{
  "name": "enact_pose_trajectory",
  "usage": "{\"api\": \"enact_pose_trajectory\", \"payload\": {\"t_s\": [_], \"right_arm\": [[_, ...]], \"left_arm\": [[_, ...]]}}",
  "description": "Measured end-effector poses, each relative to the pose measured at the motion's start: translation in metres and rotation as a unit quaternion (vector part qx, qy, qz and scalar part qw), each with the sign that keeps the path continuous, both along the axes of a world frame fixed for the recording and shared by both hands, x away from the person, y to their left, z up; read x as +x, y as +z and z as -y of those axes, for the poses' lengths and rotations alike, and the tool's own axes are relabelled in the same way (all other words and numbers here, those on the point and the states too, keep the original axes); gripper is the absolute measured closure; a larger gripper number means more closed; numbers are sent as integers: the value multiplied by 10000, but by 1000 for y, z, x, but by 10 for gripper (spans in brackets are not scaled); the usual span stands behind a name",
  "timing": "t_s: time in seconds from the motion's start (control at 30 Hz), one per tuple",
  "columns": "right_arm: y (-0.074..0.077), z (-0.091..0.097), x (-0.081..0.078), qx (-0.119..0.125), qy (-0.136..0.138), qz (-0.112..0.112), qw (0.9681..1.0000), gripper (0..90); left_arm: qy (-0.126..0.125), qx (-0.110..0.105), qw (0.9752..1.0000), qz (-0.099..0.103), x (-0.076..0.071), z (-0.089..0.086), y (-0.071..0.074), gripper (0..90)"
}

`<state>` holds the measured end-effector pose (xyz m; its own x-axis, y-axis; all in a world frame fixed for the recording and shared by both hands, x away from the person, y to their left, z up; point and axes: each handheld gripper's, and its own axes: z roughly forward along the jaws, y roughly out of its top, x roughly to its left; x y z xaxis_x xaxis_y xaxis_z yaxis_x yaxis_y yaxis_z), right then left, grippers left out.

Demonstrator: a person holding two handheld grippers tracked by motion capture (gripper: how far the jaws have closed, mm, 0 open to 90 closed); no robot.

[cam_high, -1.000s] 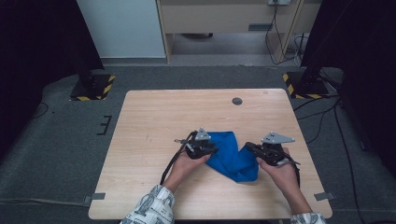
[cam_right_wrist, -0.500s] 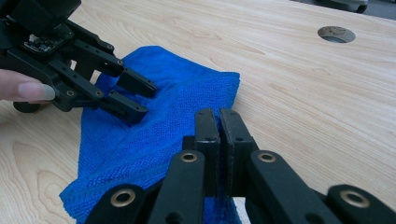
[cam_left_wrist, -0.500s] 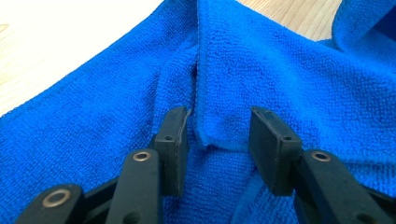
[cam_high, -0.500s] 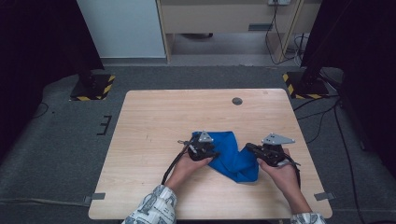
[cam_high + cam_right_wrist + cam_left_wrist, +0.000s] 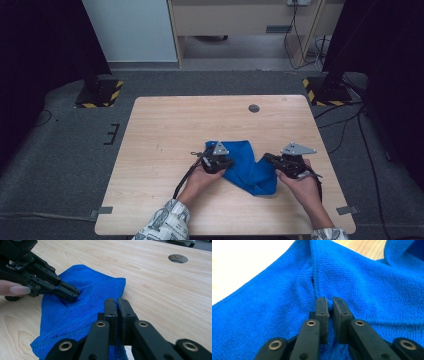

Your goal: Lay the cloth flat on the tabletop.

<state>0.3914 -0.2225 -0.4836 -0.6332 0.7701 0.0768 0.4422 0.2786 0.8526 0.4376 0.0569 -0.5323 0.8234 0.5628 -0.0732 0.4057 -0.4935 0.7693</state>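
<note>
Scene: a pale wooden bench (image 5: 165, 130) seen from above, with a person's two hands coming in from the near edge, each holding black tongs.
Cloth: a bright blue terry-weave cloth (image 5: 247, 167), crumpled, lying on the near half of the bench between the two hands.
Left tongs (image 5: 330, 302): have just been closing and now pinch a raised fold of the blue cloth along its stitched hem, near the cloth's left side.
Right tongs (image 5: 117, 303): jaws drawn together on the cloth's right edge, with blue fabric caught between them low down.
Why held so: with one grip on each side, the cloth looks ready to be lifted and pulled flat, or folded; that is a judgement.
Cloth's shape: bunched in the middle, one corner trailing toward the near edge.
Also on the bench: a small round grey cable hole (image 5: 254, 108) near the far edge, well apart from the cloth.
</note>
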Motion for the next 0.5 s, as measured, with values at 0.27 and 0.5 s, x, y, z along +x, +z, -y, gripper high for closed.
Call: {"api": "enact_pose_trajectory", "payload": {"t_s": [0.27,0.5], "right_arm": [[2,2,0,20,-12,31,10000,868],[2,2,0,35,-2,19,10000,868]], "left_arm": [[4,-155,9998,94,1,1,10,851],[-69,-109,9998,179,4,4,15,842]]}}
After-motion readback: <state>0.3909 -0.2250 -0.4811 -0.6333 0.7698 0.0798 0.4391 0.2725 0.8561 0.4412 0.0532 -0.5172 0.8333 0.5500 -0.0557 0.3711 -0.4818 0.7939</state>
